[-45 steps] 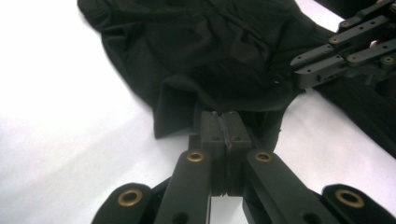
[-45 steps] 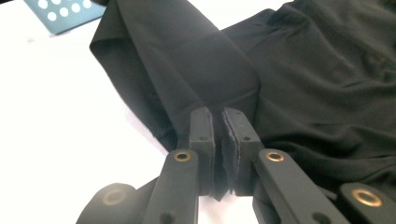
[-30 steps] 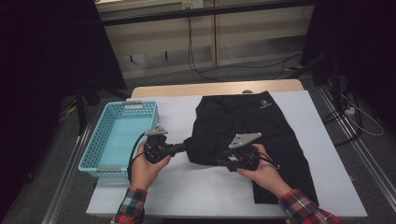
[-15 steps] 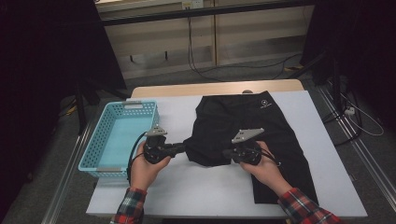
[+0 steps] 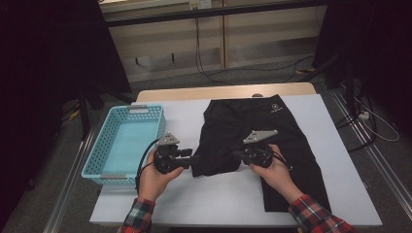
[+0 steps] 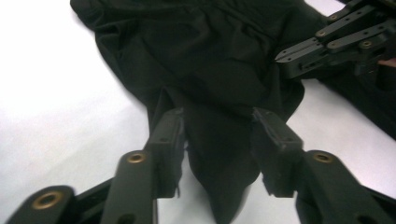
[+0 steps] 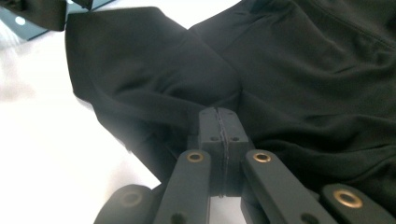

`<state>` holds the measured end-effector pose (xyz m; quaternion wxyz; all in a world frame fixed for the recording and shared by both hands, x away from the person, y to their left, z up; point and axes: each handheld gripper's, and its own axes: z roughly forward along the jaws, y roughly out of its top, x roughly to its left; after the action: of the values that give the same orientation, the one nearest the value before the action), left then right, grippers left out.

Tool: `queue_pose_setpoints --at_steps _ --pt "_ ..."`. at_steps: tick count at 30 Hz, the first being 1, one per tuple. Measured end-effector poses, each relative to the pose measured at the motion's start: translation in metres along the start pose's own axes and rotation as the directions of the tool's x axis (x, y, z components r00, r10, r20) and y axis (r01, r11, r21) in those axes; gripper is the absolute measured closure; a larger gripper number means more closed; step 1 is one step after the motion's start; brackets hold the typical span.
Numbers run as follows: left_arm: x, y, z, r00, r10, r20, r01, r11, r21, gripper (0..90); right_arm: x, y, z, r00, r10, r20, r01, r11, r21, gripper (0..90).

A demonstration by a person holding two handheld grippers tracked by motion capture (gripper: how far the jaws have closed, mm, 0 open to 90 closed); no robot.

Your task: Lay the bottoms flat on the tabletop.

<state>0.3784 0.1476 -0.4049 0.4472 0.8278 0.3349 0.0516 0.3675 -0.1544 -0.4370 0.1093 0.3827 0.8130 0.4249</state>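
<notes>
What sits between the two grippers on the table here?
A folded-over flap of the black garment spans the gap between the left gripper and right gripper in the high view. The left jaws have just been opening, with cloth between them.

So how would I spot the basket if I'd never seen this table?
Find the white table, then look at its left edge. The basket sits there, left of the black shorts. It's light blue plastic with holey sides, the one brightly coloured thing there.
</notes>
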Motion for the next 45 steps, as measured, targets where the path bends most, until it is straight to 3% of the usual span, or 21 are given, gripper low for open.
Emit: queue_pose_setpoints --at_steps 8,14,16,19,26,33,35,37,39,41,43,44,45 --pt "-0.010 -0.005 0.005 0.9989 0.045 0.010 -0.046 0.9985 0.031 54.1 0.001 0.000 0.005 0.9999 0.002 0.012 -0.002 0.9999 0.011 90.0" --pt "-0.005 -0.014 0.014 0.9987 0.048 -0.017 -0.047 0.9961 0.075 54.9 0.002 -0.001 0.004 1.0000 0.000 0.000 0.000 0.9999 0.013 90.0" --pt "-0.002 -0.018 0.020 0.9993 0.032 -0.021 -0.030 0.9956 0.089 56.2 0.003 -0.001 0.004 0.9999 -0.007 -0.013 0.007 0.9999 0.015 90.0" --pt "0.001 -0.022 0.027 0.9998 0.016 -0.013 -0.015 0.9932 0.115 64.1 0.005 -0.002 0.004 0.9996 -0.015 -0.025 0.016 0.9994 0.029 90.0" --pt "0.002 -0.026 0.034 0.9993 0.036 -0.007 -0.035 0.9879 0.151 75.6 0.012 -0.003 0.002 0.9984 -0.045 -0.035 0.047 0.9975 0.053 89.7" --pt "0.003 -0.027 0.036 0.9999 0.012 0.007 -0.013 0.9839 0.178 86.7 0.006 -0.007 -0.013 0.9995 -0.031 -0.004 0.031 0.9992 0.027 72.0" --pt "0.001 -0.026 0.036 0.9999 0.013 0.010 -0.014 0.9834 0.181 87.1 0.005 -0.011 -0.017 0.9991 -0.035 -0.024 0.036 0.9981 0.049 67.9" --pt "0.000 -0.023 0.034 0.9996 -0.005 0.027 0.000 0.9846 0.175 87.3 0.005 -0.016 -0.017 0.9989 -0.047 0.002 0.047 0.9967 0.067 67.4" --pt "0.000 -0.020 0.029 0.9994 -0.015 0.031 0.010 0.9883 0.152 87.4 0.004 -0.019 -0.012 0.9990 -0.043 -0.006 0.044 0.9950 0.090 66.3" --pt "0.001 -0.017 0.024 0.9986 -0.031 0.043 0.025 0.9914 0.128 87.4 0.006 -0.020 -0.005 0.9983 -0.058 -0.008 0.058 0.9919 0.113 68.2" --pt "0.001 -0.014 0.019 0.9980 -0.037 0.051 0.031 0.9936 0.109 87.4 0.010 -0.020 0.000 0.9956 -0.093 0.003 0.092 0.9856 0.142 78.2" --pt "0.001 -0.013 0.016 0.9971 -0.046 0.060 0.039 0.9942 0.100 87.5 0.011 -0.019 0.000 0.9951 -0.099 0.002 0.097 0.9854 0.140 88.0" --pt "0.001 -0.011 0.014 0.9968 -0.048 0.065 0.041 0.9947 0.094 87.5 0.011 -0.019 -0.001 0.9957 -0.092 -0.011 0.093 0.9860 0.139 89.5"
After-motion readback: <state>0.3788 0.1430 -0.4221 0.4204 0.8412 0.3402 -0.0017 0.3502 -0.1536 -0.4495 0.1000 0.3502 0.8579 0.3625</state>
